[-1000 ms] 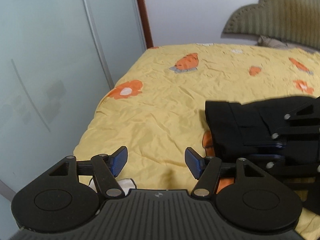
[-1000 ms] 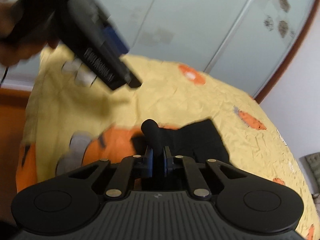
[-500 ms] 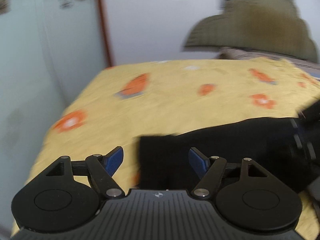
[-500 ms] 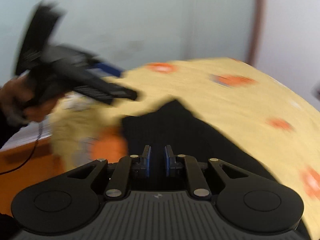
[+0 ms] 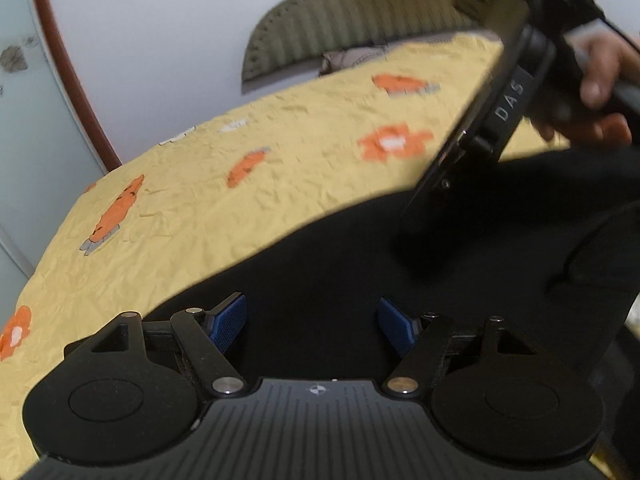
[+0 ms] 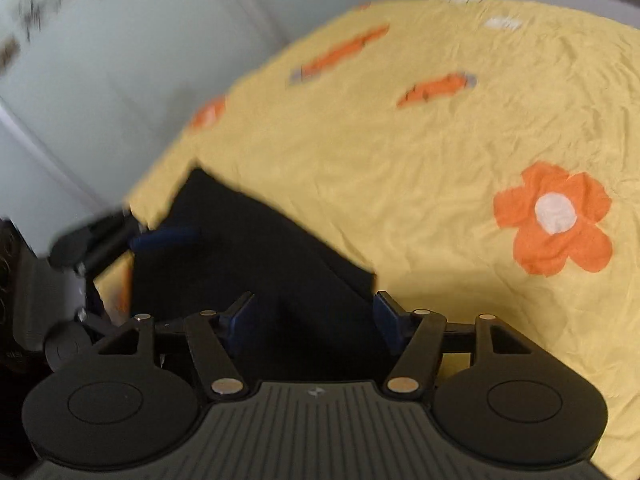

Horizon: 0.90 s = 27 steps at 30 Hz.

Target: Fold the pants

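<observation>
Black fabric pants (image 6: 256, 264) lie flat on the yellow flowered bed sheet (image 6: 420, 152), ready for folding; left tool (image 5: 312, 322) stands apart above them, right tool (image 6: 312, 320) is opening, cloth released, toward six o'clock.

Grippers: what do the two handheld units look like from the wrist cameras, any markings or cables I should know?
Both are matte black. The left gripper and right gripper share blue ribbed pads, linkage arms with silver pivot pins, two round discs and a ribbed grey plate with a small star logo. The right unit's body reads "DAS" in white; a thin black cable trails from it.
</observation>
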Available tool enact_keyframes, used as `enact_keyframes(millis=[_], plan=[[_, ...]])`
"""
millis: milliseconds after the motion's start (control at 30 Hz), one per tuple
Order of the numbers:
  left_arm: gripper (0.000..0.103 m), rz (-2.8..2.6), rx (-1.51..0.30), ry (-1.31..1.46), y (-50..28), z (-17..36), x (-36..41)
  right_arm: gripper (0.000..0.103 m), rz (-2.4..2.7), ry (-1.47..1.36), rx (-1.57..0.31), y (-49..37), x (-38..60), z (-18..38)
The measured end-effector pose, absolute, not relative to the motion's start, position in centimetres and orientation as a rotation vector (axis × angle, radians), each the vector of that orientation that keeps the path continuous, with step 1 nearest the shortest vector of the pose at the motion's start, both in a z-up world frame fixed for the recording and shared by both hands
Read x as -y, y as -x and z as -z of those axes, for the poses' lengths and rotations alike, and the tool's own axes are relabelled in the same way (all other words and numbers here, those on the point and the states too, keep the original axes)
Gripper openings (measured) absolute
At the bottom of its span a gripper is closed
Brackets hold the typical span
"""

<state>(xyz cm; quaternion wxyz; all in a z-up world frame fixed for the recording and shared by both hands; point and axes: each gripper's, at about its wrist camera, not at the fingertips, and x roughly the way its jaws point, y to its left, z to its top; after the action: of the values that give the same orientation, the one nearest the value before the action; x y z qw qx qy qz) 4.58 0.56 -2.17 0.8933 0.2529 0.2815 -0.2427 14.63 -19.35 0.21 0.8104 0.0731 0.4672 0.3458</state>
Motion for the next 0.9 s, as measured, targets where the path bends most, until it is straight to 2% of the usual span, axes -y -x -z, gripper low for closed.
enact_keyframes(millis=[67,333,467,633,700,900], plan=[[0.077,0.506,-0.585,-0.516,-4.6,2.7,-0.8,0.064,-0.715,-0.082,-0.992,-14.5,18.9,-0.1],[0.079,0.501,-0.603,-0.487,-5.7,2.3,-2.0,0.065,-0.889,-0.121,-1.021,-14.4,18.4,0.6],[0.079,0.500,-0.598,-0.493,-5.3,2.6,-2.0,0.072,-0.991,-0.060,-1.005,-13.2,16.8,0.2],[0.080,0.499,-0.598,-0.489,-5.4,2.5,-2.0,0.073,-0.971,-0.326,-1.099,-16.2,18.2,2.0],[0.082,0.492,-0.598,-0.489,-5.5,2.6,-2.0,0.077,-1.018,-0.447,-1.150,-17.2,18.7,2.4],[0.083,0.493,-0.594,-0.478,-5.7,2.9,-2.0,0.077,-1.091,-0.458,-1.205,-17.1,18.0,2.2]])
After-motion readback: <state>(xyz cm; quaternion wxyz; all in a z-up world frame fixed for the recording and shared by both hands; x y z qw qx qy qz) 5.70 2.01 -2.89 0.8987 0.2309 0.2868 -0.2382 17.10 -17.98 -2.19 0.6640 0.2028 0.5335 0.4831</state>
